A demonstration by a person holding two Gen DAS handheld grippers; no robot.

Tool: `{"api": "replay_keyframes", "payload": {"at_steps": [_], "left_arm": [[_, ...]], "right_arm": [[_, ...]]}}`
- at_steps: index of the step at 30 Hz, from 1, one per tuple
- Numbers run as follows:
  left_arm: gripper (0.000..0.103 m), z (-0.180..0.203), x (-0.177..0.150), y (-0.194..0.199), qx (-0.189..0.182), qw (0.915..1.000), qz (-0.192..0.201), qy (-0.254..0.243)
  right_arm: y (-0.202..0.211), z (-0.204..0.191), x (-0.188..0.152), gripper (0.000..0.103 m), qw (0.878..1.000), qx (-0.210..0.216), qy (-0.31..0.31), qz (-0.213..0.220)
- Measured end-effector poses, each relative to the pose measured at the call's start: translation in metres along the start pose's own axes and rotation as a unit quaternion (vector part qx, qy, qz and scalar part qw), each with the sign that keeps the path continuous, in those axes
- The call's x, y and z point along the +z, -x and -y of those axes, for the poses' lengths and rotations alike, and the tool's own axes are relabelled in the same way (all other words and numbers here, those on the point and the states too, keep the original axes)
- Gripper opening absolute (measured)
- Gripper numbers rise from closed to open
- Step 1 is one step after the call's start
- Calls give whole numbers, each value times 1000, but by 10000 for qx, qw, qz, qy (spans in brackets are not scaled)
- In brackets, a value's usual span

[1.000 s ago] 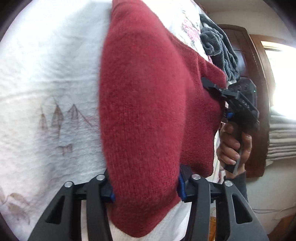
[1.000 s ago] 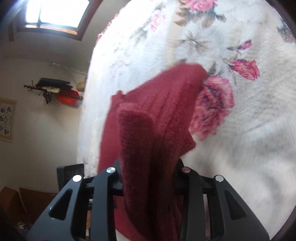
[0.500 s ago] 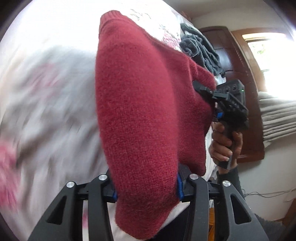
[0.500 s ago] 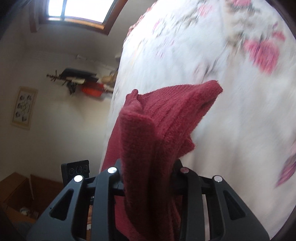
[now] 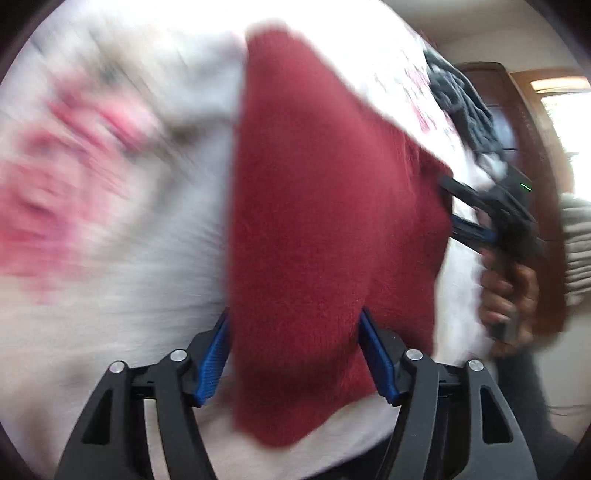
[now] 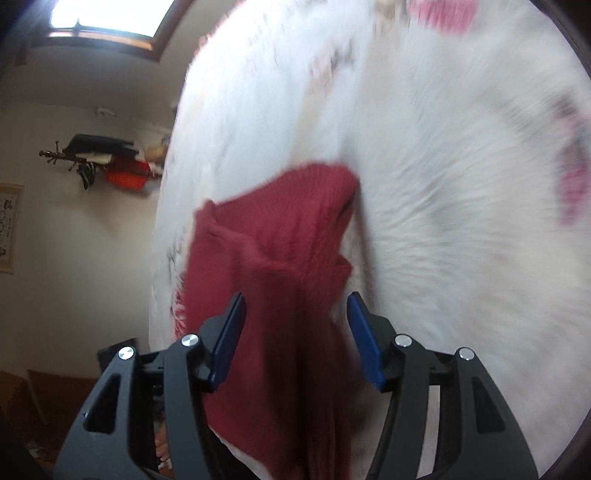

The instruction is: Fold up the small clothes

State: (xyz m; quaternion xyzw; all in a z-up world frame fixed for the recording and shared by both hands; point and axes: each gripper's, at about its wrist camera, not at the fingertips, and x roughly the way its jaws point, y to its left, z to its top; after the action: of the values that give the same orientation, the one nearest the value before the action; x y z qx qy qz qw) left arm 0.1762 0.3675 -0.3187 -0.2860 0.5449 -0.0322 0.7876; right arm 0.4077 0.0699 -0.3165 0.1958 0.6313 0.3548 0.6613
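Note:
A dark red knitted sweater [image 5: 325, 221] stretches across the white floral bedspread [image 5: 129, 221] between both grippers. My left gripper [image 5: 293, 321] is open, its blue pads [image 5: 216, 350] spread on either side of the sweater's near edge. A hand [image 5: 506, 295] holds my right gripper [image 5: 448, 203] at the sweater's far right edge. In the right wrist view the sweater [image 6: 280, 258] runs out from between that open gripper [image 6: 295, 302], and a sleeve cuff [image 6: 325, 184] rests on the bedspread [image 6: 461, 203]. Both views are motion-blurred.
A heap of dark grey clothing [image 5: 461, 103] lies on the bed beyond the sweater, by a dark wooden door [image 5: 524, 129]. Past the bed's left edge are a wall rack with hanging items [image 6: 92, 155], a window [image 6: 103, 18] and brown boxes [image 6: 22, 398].
Both grippers' fingers have spread wider, so the blue pads now show beside the sweater. Both have swept quickly over the bed, and the sweater's cuff now lies on the bedspread.

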Motion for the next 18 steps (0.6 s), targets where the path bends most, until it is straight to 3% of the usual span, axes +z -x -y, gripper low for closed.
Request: {"api": "replay_keyframes", "payload": {"at_steps": [3,6,7,10,13,16,18], "left_arm": [[67,21,-15,33,-547,9970,375,-395],[66,40,-24,18,-964,9929,88,-685],[65,44,-27,3,-1023,9921,-92,-719],[60,41,-31,-36,-909,9932,-499,-523],[56,30,-33,-65,-777,9934,-816,-212],[56,44,-22,-48,-869,9911,-933,-375],[57,55,-6,-15,-1192,9892,-611,-596]], "right_arm": [[17,-20,-21,54,9988,-253,388,144],[-4,-29,-33,30,9966,-591,565,-40],[-14,-27,-34,9,9964,-626,556,-139],[-24,-23,-26,7,9944,-932,506,40],[-46,5,-23,9,9955,-940,-78,-60],[-41,3,-25,14,9961,-886,-17,-28],[-14,-12,-28,15,9930,-1082,232,405]]}}
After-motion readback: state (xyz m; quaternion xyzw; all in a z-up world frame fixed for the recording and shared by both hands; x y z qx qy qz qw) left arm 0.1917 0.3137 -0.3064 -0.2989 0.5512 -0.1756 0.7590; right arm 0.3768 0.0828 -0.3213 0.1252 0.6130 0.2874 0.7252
